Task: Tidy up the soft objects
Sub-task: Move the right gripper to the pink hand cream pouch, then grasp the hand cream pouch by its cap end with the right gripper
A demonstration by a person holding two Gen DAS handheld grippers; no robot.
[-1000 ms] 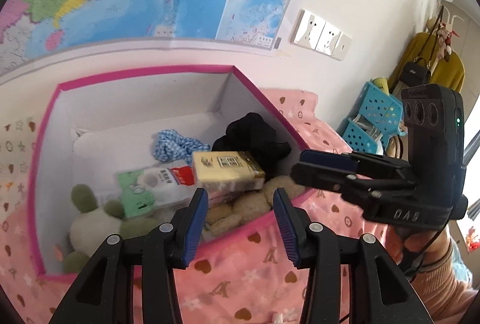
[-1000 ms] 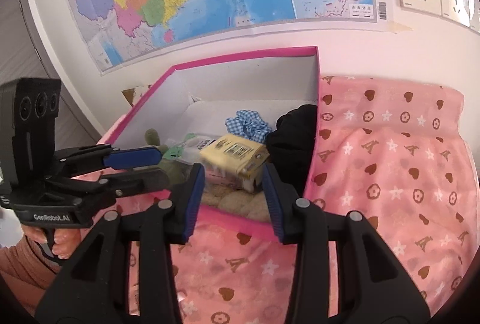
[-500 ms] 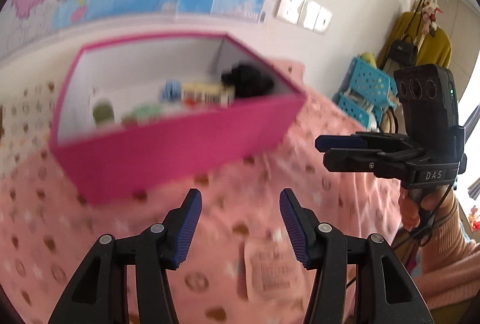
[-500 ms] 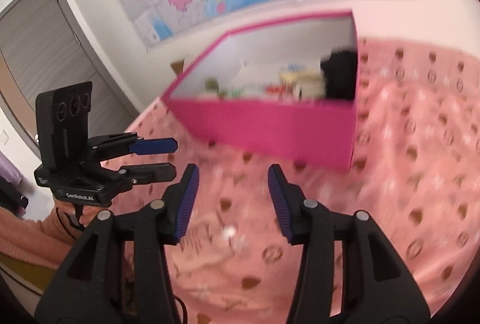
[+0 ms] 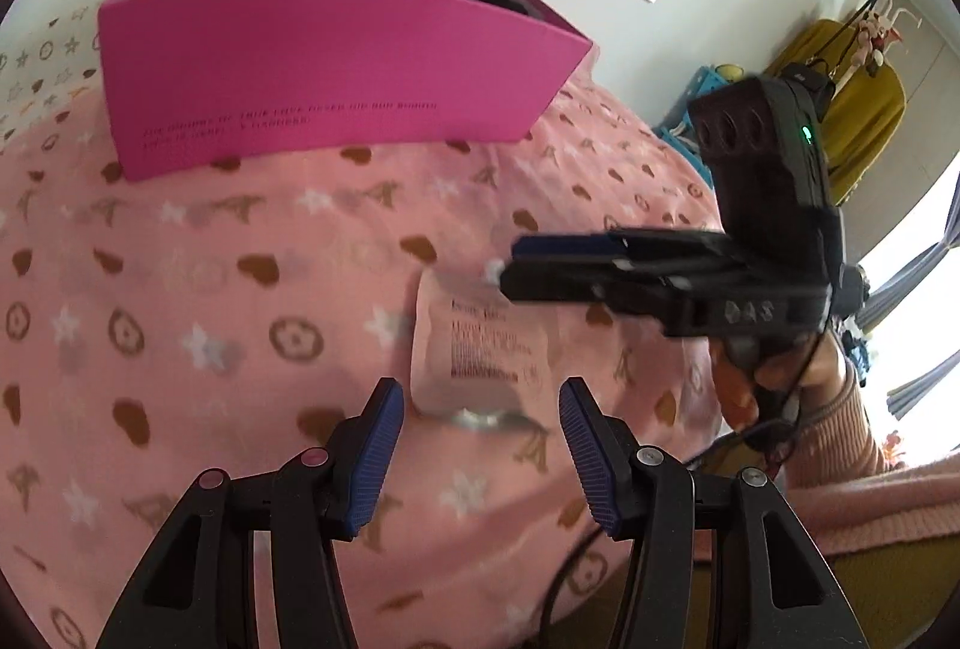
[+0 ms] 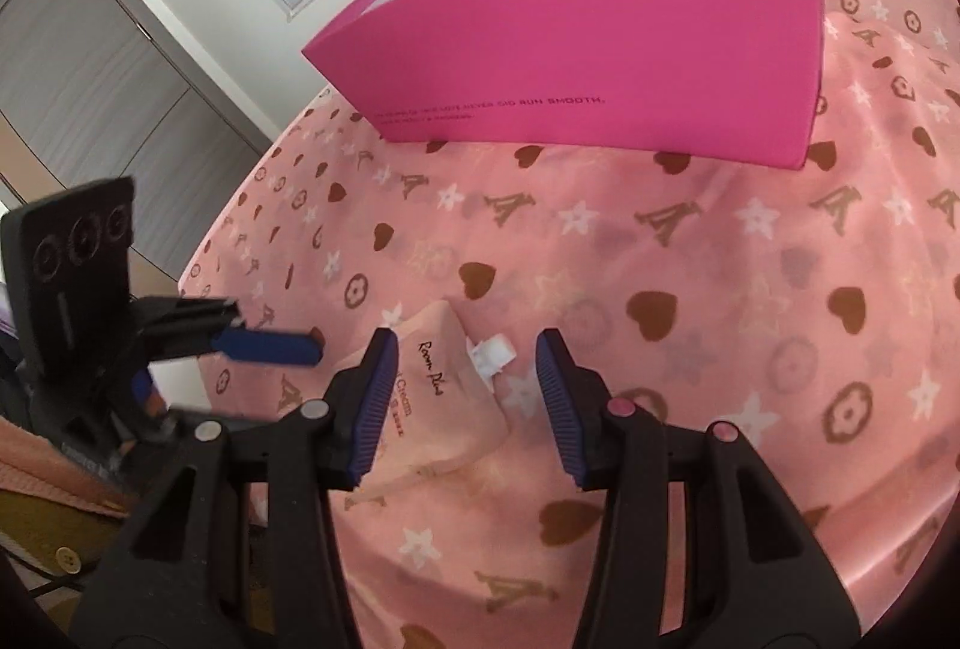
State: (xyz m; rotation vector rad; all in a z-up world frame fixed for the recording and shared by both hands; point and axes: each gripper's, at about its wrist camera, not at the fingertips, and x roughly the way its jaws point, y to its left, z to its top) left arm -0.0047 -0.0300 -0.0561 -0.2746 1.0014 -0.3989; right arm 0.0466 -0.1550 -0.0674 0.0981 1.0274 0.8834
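Through your left camera, the soft pouch (image 5: 480, 343) lies flat on the pink bedspread (image 5: 198, 253), near side of the pink box (image 5: 336, 78) — presumably next to go in. Your left gripper (image 5: 480, 451) hangs spread, empty, just short of it.

Through your right camera, your right gripper (image 6: 465, 403) stands spread above the same pouch (image 6: 444, 397) — touching nothing.
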